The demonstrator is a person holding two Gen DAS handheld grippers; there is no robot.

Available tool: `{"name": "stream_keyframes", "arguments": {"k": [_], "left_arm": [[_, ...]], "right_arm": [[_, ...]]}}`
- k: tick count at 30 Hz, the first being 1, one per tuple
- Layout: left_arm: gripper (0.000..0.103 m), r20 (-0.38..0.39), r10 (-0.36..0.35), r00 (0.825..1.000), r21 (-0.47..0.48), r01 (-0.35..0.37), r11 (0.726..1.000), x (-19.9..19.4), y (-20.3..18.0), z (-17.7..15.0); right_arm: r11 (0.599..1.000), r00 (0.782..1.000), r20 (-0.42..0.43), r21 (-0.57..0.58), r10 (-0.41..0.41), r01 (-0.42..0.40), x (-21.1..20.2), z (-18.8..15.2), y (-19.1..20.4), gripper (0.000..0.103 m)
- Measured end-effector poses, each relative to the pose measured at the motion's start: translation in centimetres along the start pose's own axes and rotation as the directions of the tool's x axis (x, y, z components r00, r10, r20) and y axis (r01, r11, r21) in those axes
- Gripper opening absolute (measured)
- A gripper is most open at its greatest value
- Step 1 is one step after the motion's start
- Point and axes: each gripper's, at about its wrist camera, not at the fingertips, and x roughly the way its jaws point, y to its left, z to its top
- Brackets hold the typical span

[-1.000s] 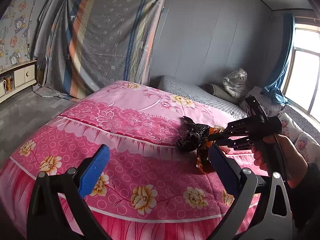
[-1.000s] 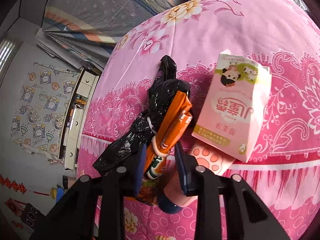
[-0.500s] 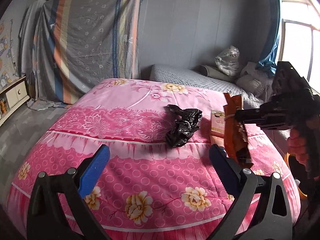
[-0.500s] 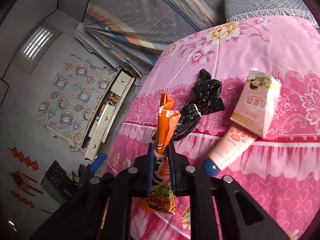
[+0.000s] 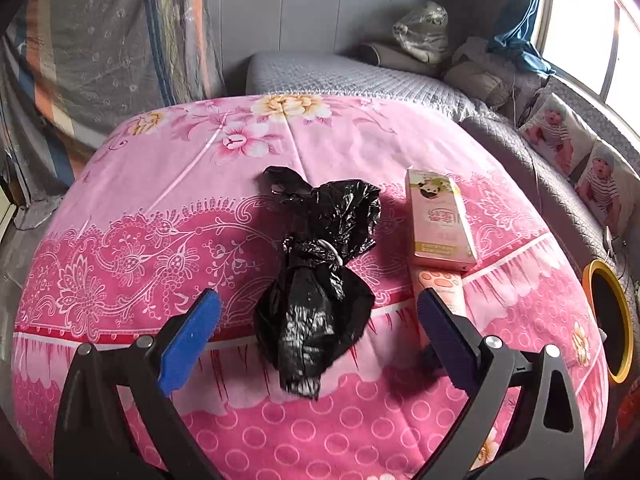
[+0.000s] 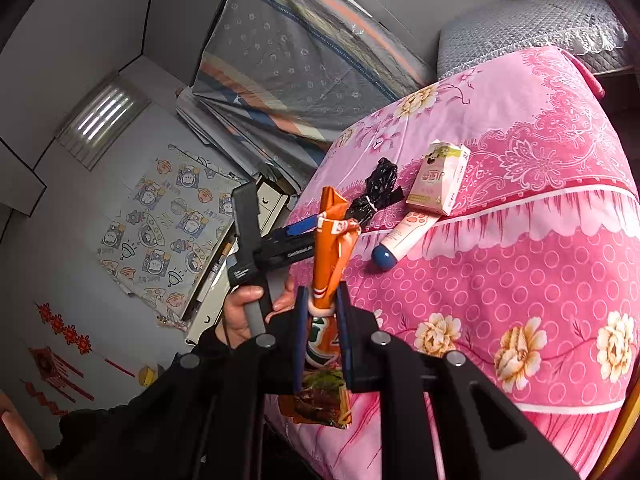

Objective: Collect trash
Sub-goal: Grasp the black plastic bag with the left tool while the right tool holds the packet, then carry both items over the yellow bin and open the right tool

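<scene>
An orange snack wrapper hangs in the air off the bed's edge, and my right gripper is shut on its middle. A crumpled black plastic bag lies on the pink bedspread, also visible as the black bag in the right wrist view. My left gripper is open, its blue pads on either side of the bag's near end without touching it. In the right wrist view a hand holds the left gripper at the bed's edge.
A pink carton and a pink tube with a blue cap lie right of the bag. An orange-rimmed bin stands beyond the bed's right side. Grey bedding and pillows fill the far end.
My right gripper closed on the orange wrapper, lifted it off the bed and drew back from it. My left gripper moved in over the bed and tilted down onto the black bag.
</scene>
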Motion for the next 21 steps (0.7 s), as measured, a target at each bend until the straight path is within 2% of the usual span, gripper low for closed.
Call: {"name": "stream_keyframes", "arguments": {"k": [2, 4, 5, 6, 8, 9, 13, 15, 18, 21], "left_arm": [[0.082, -0.034, 0.017, 0.999, -0.012, -0.018, 1.0, 1.4, 0.5, 0.2], [0.065, -0.062, 0.017, 0.998, -0.033, -0.019, 0.999, 2.4, 1.1, 0.2], [0.06, -0.069, 0.021, 0.997, -0.035, -0.023, 0.999, 2.6, 1.2, 0.1], [0.049, -0.079, 0.027, 0.997, -0.031, -0.029, 0.999, 2.9, 1.3, -0.1], [0.044, -0.094, 0.044, 0.995, -0.028, -0.047, 0.999, 3.4, 1.5, -0.4], [0.038, -0.099, 0.044, 0.994, -0.033, -0.047, 0.998, 3.4, 1.7, -0.5], [0.026, -0.078, 0.042, 0.996, -0.037, -0.045, 0.998, 2.4, 1.8, -0.6], [0.025, -0.052, 0.041, 0.998, -0.039, -0.043, 0.998, 1.0, 1.8, -0.7], [0.025, 0.036, 0.011, 0.999, -0.065, -0.009, 0.998, -2.9, 1.8, -1.3], [0.025, 0.138, 0.008, 0.99, -0.09, 0.004, 0.996, -7.5, 1.3, -2.5]], "right_arm": [[1.0, 1.0, 0.008, 0.004, 0.001, -0.001, -0.7, -0.5, -0.2, 0.013], [1.0, 1.0, 0.017, 0.014, -0.003, 0.002, -1.1, -0.8, -0.4, 0.013], [1.0, 1.0, 0.02, 0.017, -0.002, 0.001, -1.3, -0.9, -0.5, 0.013], [1.0, 1.0, 0.023, 0.022, -0.003, 0.002, -1.5, -1.0, -0.7, 0.013], [1.0, 1.0, 0.026, 0.029, -0.001, 0.001, -1.6, -1.3, -0.8, 0.013], [0.999, 1.0, 0.028, 0.033, -0.003, 0.002, -1.7, -1.3, -0.8, 0.013], [1.0, 1.0, 0.028, 0.019, 0.003, -0.004, -1.7, -1.5, -0.2, 0.013], [1.0, 1.0, 0.026, 0.013, 0.008, -0.008, -1.6, -1.7, 0.2, 0.013], [1.0, 1.0, 0.021, -0.006, 0.021, -0.021, -1.5, -2.0, 0.9, 0.013], [0.999, 0.999, 0.014, -0.016, 0.037, -0.037, -1.5, -2.6, 1.5, 0.013]]}}
